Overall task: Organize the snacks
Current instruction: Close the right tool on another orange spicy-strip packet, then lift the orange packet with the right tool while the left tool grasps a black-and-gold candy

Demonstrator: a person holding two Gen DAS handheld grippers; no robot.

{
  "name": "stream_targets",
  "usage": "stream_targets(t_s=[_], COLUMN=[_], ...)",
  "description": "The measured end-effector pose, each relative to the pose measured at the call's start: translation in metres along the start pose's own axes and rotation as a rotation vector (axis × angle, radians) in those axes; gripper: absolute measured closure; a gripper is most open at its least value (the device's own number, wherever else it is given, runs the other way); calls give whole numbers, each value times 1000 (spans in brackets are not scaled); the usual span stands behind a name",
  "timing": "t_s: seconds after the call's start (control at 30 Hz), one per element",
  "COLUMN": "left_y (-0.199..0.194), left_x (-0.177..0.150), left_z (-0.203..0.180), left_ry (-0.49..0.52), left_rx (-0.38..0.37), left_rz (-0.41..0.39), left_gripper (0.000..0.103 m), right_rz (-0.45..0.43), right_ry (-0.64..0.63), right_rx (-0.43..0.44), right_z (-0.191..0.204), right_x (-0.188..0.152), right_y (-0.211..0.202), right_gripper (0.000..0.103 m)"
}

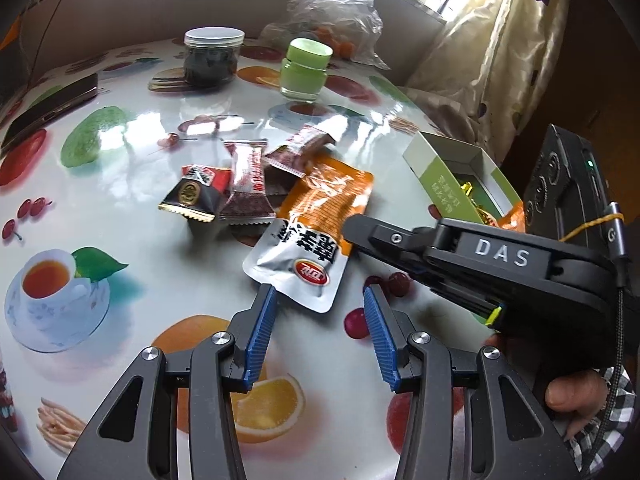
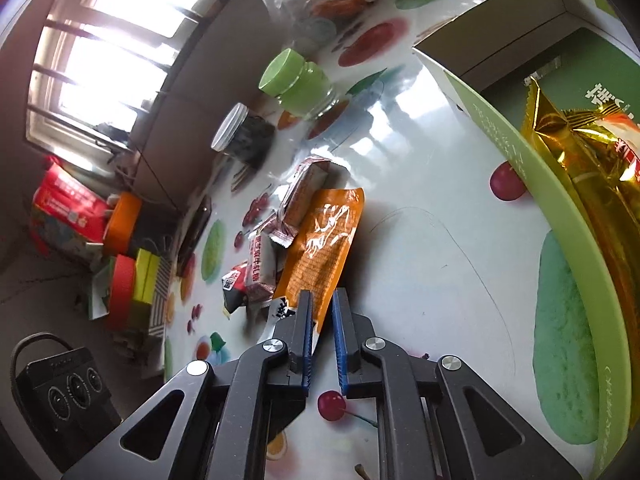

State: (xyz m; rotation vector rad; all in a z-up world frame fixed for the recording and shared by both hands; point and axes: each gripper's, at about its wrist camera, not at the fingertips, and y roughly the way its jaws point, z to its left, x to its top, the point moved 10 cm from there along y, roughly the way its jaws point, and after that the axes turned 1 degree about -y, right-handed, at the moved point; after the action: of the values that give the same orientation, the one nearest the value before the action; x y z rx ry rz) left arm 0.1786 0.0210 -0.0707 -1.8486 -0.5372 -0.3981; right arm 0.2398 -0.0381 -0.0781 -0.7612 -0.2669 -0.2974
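Observation:
An orange and silver snack packet (image 1: pixel 312 224) lies on the fruit-print table, also in the right wrist view (image 2: pixel 324 248). Beside it lie small red and black wrapped candies (image 1: pixel 224 192). My left gripper (image 1: pixel 320 300) is open and empty, just short of the packet's silver end. My right gripper (image 2: pixel 320 300) has its jaws nearly closed around the packet's near edge; from the left wrist view its fingers (image 1: pixel 364 228) rest on the packet. A green box (image 1: pixel 460 176) holds gold-wrapped snacks (image 2: pixel 580 152).
A clear jar with dark contents (image 1: pixel 212 56) and a green-lidded jar (image 1: pixel 306 70) stand at the back. A plastic bag (image 1: pixel 336 12) lies behind them. A phone (image 1: pixel 48 108) lies at the left edge. The table edge curves at right by a curtain.

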Motion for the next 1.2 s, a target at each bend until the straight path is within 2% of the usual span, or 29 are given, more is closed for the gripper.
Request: stream_targets(t_s=[0.1,0.2,0.37,0.57,0.67,0.83,1.0,1.2], left_y=[0,0,-1,-17,-24,-27,-14,0], left_x=[-1,-2,-1,9,22,45,62,67], left_z=[-2,-2,-1,22,39,59,65,69], left_ry=[5,4,4,-28,-42,-63,-44,-37], left_rx=[-6,-14,-18,20,81,136,193,221], left_rz=[4,5,11,-29,-60,-95,-80,-63], left_gripper=[56,56,56,56,56,56,56,56], right_rz=[13,31,-11,-22,-26,-43,-61,-68], right_ry=[-9,-14,-24,-20,-21,-48,-58,-70], right_rx=[10,18,22,25,21,13,10,-9], right_z=[2,3,3,2,0,4,4,1], right_x=[0,-3,2,4,4,3,6,9], right_y=[2,5,-4,-12,-14,-22,-30,-36], right_gripper=[93,99,101,102,102,102,102,102])
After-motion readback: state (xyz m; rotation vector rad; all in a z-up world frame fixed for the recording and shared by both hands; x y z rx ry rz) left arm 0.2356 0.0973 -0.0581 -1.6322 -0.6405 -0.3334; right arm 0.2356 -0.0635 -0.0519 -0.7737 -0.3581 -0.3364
